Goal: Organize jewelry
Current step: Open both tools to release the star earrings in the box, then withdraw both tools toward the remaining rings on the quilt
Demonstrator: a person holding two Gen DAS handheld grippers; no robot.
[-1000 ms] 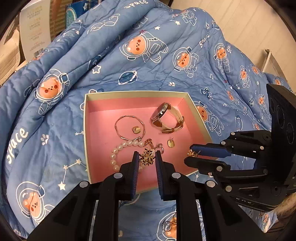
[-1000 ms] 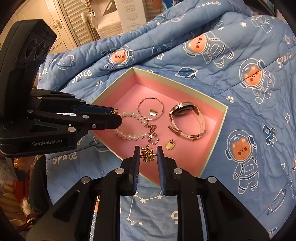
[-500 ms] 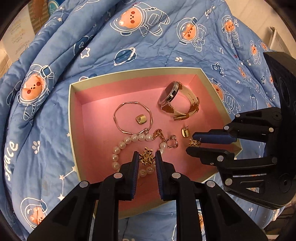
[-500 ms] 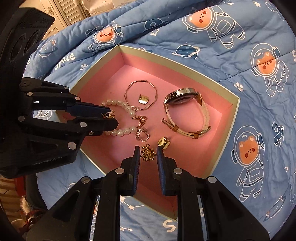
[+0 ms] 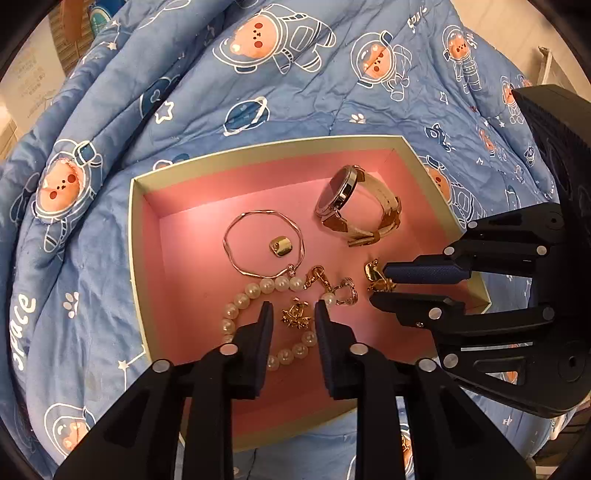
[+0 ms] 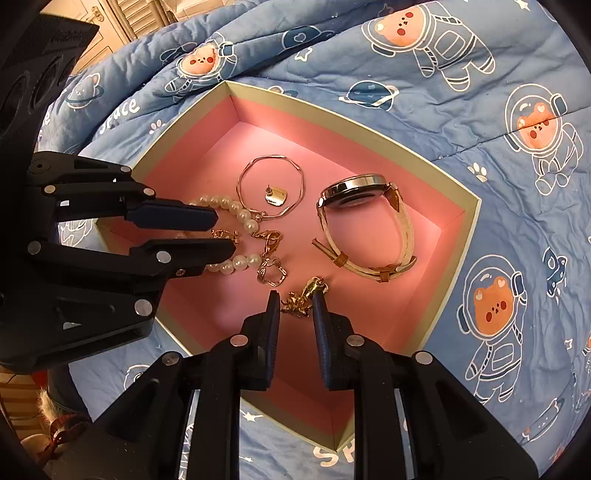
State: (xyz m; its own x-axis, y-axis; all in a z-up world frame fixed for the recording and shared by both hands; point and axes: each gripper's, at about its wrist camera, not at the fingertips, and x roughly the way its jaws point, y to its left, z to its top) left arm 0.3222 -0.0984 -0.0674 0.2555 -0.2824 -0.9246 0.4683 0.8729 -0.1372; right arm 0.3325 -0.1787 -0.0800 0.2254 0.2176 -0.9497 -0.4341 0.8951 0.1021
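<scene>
A pink-lined box [image 5: 138, 236] [image 6: 469, 206] lies on a blue quilt. It holds a watch [image 5: 354, 205] [image 6: 369, 229], a thin gold bangle [image 5: 236, 236] [image 6: 291, 166], a pearl bracelet [image 5: 240, 302] [image 6: 236, 212] and small gold studs [image 5: 280, 245]. My left gripper [image 5: 292, 313] [image 6: 221, 230] is inside the box over the pearls, jaws parted, with a gold ornate earring [image 5: 295, 314] between the tips. My right gripper [image 6: 295, 306] [image 5: 380, 284] is low in the box, jaws parted, with another gold ornate earring [image 6: 297, 304] between its tips.
The blue space-bear quilt [image 5: 295, 92] is bunched up behind and left of the box. Cardboard boxes [image 5: 33, 74] stand at the far left. A louvred cupboard door [image 6: 140, 14] is beyond the quilt.
Both grippers have moved lower and deeper into the box. Both pairs of jaws have opened wider, and each earring now looks loose between the tips.
</scene>
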